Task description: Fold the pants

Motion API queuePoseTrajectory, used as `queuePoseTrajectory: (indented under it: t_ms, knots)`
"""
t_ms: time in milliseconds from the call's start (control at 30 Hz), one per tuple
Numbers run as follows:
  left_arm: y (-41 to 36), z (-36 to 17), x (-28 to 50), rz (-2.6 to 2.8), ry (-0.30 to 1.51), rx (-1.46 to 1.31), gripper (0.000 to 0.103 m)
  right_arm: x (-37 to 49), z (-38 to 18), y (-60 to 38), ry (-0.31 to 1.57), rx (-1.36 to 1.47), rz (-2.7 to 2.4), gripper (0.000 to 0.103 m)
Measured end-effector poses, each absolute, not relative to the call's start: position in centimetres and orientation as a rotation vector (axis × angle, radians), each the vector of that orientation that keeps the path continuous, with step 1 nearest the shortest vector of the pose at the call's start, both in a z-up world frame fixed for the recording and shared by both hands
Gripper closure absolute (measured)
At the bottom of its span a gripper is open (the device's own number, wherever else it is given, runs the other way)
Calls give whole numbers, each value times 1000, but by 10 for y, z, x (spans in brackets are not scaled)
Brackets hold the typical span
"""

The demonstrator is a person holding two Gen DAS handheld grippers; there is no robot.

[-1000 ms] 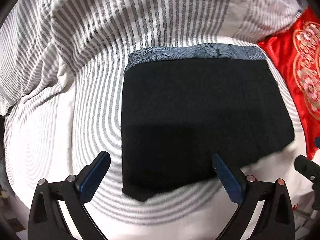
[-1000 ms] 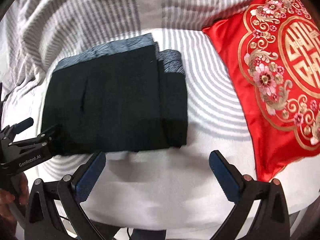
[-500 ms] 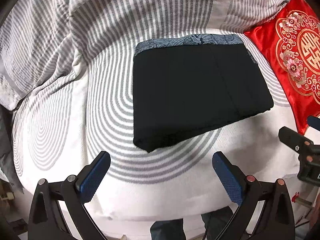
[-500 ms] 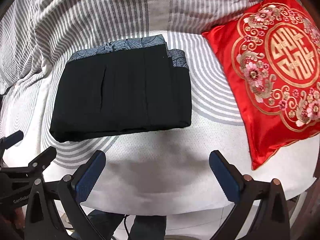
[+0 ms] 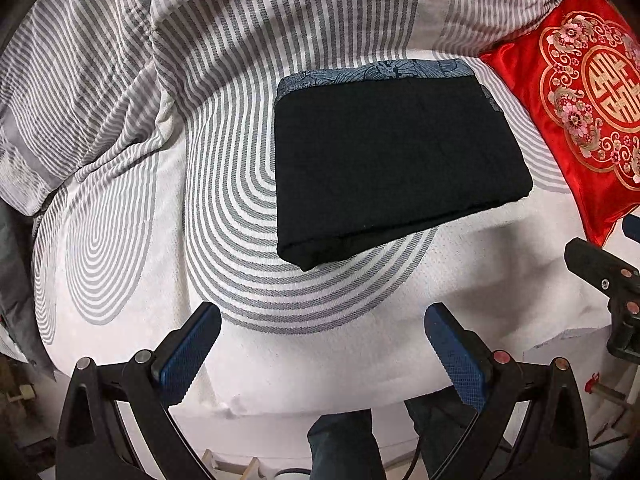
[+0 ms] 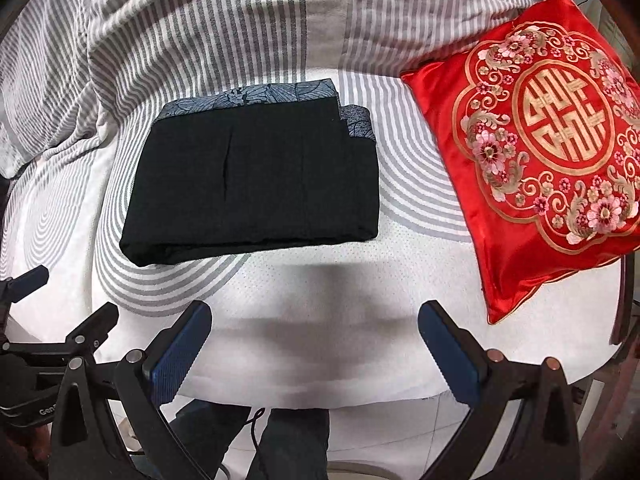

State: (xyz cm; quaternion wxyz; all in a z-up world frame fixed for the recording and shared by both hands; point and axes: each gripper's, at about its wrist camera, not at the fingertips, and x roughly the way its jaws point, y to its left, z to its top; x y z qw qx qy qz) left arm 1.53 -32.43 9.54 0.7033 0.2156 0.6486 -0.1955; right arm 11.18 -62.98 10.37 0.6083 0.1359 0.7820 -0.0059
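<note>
Left gripper [image 5: 322, 344]: you hold it fingers apart and empty, hanging over the near edge of the bed [image 5: 360, 340].
Black pants [image 5: 392, 160]: they lie in a compact rectangle mid-bed, patterned blue waistband [image 5: 376, 72] on the far side; the folding looks done.
Right gripper [image 6: 314, 344]: also spread and empty, clear of the cloth.
Red embroidered cushion [image 6: 540, 152]: right of the pants, apart from them.
</note>
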Motion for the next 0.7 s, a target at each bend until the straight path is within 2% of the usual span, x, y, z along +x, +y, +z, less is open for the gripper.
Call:
queuePoseTrajectory:
  t_ms: [700]
  knots:
    - [-328,104,18,-436,1439,462,1,117,108,-626,1805,309,-4,0]
